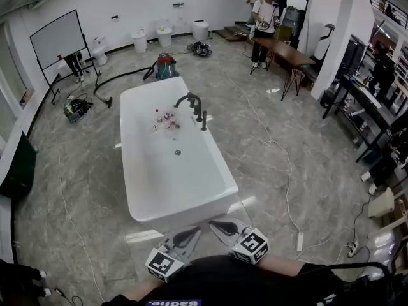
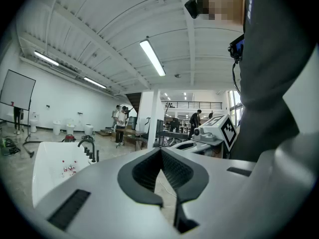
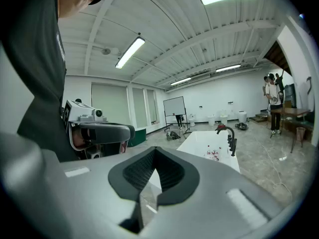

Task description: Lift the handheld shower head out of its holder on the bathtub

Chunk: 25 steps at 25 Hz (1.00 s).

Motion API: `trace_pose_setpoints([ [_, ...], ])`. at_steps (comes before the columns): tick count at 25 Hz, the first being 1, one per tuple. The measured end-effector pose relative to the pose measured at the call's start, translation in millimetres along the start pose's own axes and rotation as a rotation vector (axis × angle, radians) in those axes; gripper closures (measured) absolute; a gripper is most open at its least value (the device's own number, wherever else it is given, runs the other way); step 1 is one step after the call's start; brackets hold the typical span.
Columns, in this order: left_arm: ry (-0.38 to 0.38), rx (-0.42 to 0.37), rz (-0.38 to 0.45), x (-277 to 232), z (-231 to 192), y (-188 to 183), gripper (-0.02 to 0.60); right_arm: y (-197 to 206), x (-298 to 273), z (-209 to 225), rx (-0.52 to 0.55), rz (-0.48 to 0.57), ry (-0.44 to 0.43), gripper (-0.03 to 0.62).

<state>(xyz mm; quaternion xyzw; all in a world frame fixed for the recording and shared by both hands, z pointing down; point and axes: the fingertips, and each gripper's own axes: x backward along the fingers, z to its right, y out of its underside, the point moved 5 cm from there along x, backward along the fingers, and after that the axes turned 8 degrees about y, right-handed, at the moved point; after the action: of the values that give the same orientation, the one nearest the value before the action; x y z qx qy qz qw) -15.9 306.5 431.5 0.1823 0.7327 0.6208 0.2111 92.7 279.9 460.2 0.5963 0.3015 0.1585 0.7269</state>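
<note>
The white bathtub point(image 1: 210, 193) stands on the floor ahead of me. On its right rim are a black curved faucet point(image 1: 190, 101) and a thin black handheld shower head point(image 1: 204, 121), upright in its holder. Both grippers are held close to my body, short of the tub's near end. The left gripper point(image 1: 194, 232) and the right gripper point(image 1: 214, 224) are shut with nothing in them. From the left gripper point(image 2: 160, 151) view the faucet point(image 2: 87, 144) is far off at the left. In the right gripper point(image 3: 155, 151) view the shower head point(image 3: 234, 146) stands far off.
Small bottles point(image 1: 166, 119) lie in the tub near the drain. A red vacuum point(image 1: 167, 65) with a hose sits behind the tub. A white cable point(image 1: 282, 164) and power strip point(image 1: 299, 241) run along the floor on the right. People stand by a table point(image 1: 284, 51) at the back.
</note>
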Motion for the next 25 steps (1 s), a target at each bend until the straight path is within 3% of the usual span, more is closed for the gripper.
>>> trace_pose_setpoints([
  [4, -0.006, 0.005, 0.012, 3, -6, 11, 0.577, 4, -7, -1, -0.001, 0.002, 0.005, 0.592],
  [25, -0.06, -0.02, 0.0, -11, 0, -6, 0.577, -2, 6, 18, -0.02, 0.044, -0.037, 0.592],
])
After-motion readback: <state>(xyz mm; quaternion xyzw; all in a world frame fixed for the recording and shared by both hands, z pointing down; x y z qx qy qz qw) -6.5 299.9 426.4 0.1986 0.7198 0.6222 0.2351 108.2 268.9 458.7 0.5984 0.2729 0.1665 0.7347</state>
